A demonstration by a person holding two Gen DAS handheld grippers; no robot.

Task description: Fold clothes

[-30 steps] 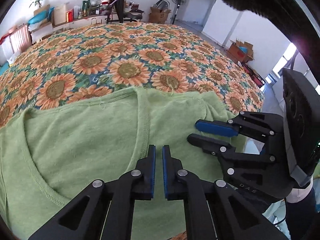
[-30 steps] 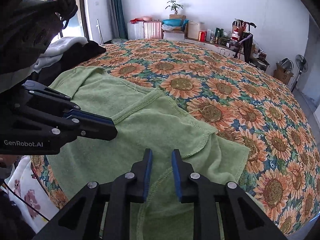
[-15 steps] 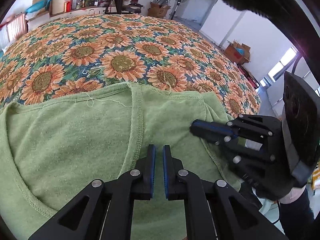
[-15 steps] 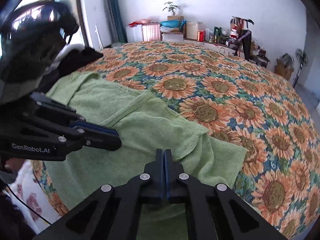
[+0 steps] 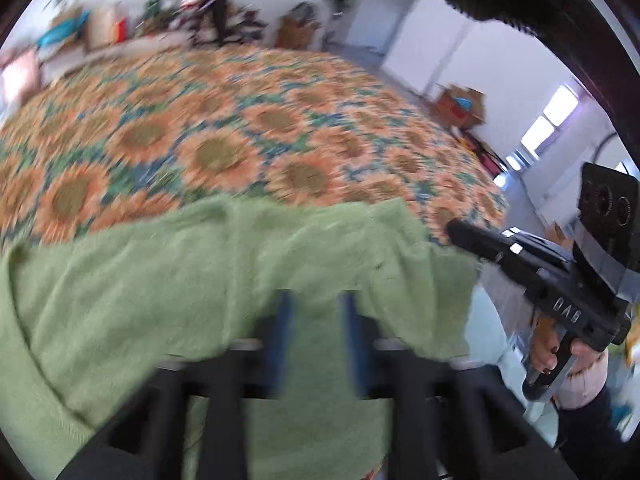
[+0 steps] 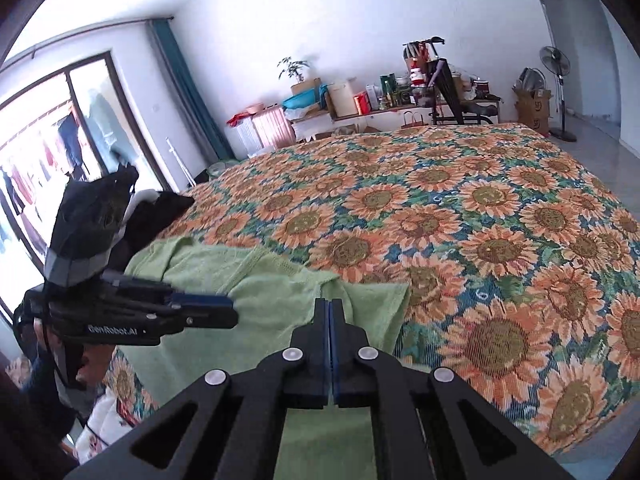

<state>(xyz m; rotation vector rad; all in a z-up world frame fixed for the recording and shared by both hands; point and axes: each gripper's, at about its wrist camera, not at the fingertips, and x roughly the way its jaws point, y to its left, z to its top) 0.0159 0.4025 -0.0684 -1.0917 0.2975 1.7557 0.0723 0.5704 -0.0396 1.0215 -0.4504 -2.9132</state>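
Through the left wrist view, heavily blurred, we are looking over the green shirt (image 5: pixel 200 280) lying at the near edge of the bed (image 5: pixel 240 140) with its sunflower cover. Our left claw (image 5: pixel 318 312) is opening; its blue pads are standing apart, with shirt fabric showing between and around them, and the blur is keeping us from telling whether either pad is touching cloth. A fold of the shirt is draping over the tops of the fingers, hiding part of them. At the right edge our right claw (image 5: pixel 454 226) is reaching in from the side, its tip against the shirt's corner; a hand (image 5: pixel 560 354) is gripping its handle, partly cut off.

Through the right wrist view, sharp, our right claw (image 6: pixel 329 308) is pressing its pads together on a raised ridge of the green shirt (image 6: pixel 280 284), lifting it off the bed (image 6: pixel 480 220). The left claw (image 6: pixel 230 312) is coming in from the left, seen side-on, so its gap is hidden. Dark clothing (image 6: pixel 160 208) is lying behind it.
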